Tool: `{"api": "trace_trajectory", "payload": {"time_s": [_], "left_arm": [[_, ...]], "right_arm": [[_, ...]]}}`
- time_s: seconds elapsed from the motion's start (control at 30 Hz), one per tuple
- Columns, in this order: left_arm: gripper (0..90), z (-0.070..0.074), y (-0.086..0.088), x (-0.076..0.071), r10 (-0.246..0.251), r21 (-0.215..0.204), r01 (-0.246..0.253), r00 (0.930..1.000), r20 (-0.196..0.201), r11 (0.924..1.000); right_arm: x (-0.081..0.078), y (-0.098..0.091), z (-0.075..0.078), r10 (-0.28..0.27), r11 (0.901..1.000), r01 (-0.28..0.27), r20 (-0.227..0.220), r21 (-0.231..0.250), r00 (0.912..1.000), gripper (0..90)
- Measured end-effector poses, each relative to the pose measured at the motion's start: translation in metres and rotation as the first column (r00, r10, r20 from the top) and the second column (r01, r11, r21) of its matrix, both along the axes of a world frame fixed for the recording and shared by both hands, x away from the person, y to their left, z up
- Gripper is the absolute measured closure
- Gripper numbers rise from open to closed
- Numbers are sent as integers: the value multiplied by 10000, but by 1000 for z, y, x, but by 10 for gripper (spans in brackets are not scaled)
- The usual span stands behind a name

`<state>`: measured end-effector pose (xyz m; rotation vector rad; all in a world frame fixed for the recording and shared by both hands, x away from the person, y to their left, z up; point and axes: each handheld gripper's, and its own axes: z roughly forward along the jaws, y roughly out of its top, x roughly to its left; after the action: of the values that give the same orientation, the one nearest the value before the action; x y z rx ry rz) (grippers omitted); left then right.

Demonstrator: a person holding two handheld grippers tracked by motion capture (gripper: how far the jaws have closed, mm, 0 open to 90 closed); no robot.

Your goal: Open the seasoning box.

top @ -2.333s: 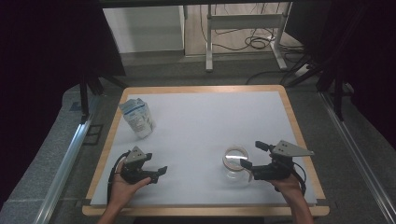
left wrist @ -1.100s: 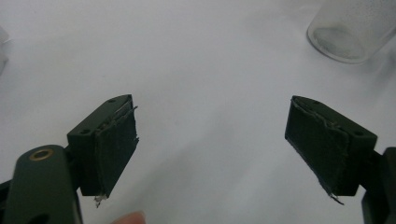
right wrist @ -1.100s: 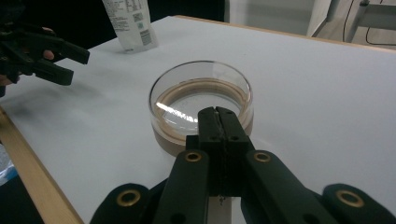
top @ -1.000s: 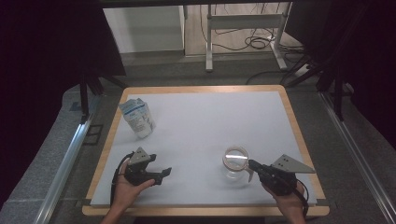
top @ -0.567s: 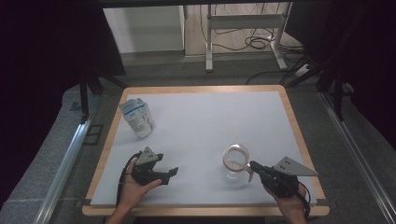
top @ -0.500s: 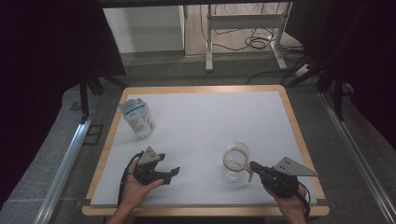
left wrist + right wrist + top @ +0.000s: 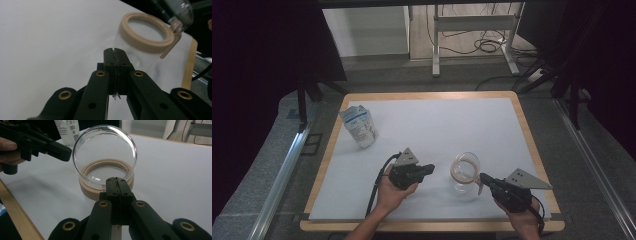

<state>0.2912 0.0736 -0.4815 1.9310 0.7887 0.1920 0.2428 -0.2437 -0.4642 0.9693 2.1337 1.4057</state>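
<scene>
A clear glass jar (image 7: 463,174) with a tan sealing ring (image 7: 92,190) stands on the white table top (image 7: 437,125) at the front right. Its round glass lid (image 7: 105,150) is tipped up on edge over the mouth. My right gripper (image 7: 482,178) is shut on the lid's lower edge (image 7: 117,181), just right of the jar. My left gripper (image 7: 432,169) has just been closing and is now shut with nothing between its jaws. Its tips (image 7: 115,53) sit a little left of the jar's glass wall (image 7: 140,43), apart from it. A white and blue pouch (image 7: 359,126) stands at the back left.
A wooden frame (image 7: 427,226) edges the table top. Metal rails (image 7: 282,175) run along both sides, and a white stand with cables (image 7: 472,25) is on the floor beyond. Open white surface lies between the pouch and the jar.
My left gripper has moved right toward the jar and its jaws have closed. The lid has swung up off the jar's mouth. The right hand has stayed in place.
</scene>
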Motion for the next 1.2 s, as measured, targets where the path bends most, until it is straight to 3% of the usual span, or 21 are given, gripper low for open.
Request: {"api": "trace_trajectory", "payload": {"time_s": [0.2, 0.47, 0.8, 1.0, 1.2], "left_arm": [[900, 7, -29, 7, -535, -77, 534, 9985, -104, 9985], [900, 15, -39, 7, -792, -371, 790, 9969, -20, 9962], [900, 28, -51, 1, -1049, -362, 1058, 9942, 250, 9937], [900, 33, -59, -1, -1236, -229, 1244, 9917, 344, 9920], [900, 36, -70, -4, -1496, -131, 1503, 9878, 434, 9886]], "right_arm": [[0, 0, 0, 7, 10000, -7, 10, 22, 10000, 900], [0, -1, -1, 0, 10000, 0, 29, 51, 10000, 900], [-2, -1, -2, -69, 10000, 69, 5, 34, 10000, 896], [-13, -6, -6, -165, 9999, 165, 105, 23, 9998, 757], [-26, -19, -11, -26, 9992, 24, 42, 395, 10000, 669]]}}
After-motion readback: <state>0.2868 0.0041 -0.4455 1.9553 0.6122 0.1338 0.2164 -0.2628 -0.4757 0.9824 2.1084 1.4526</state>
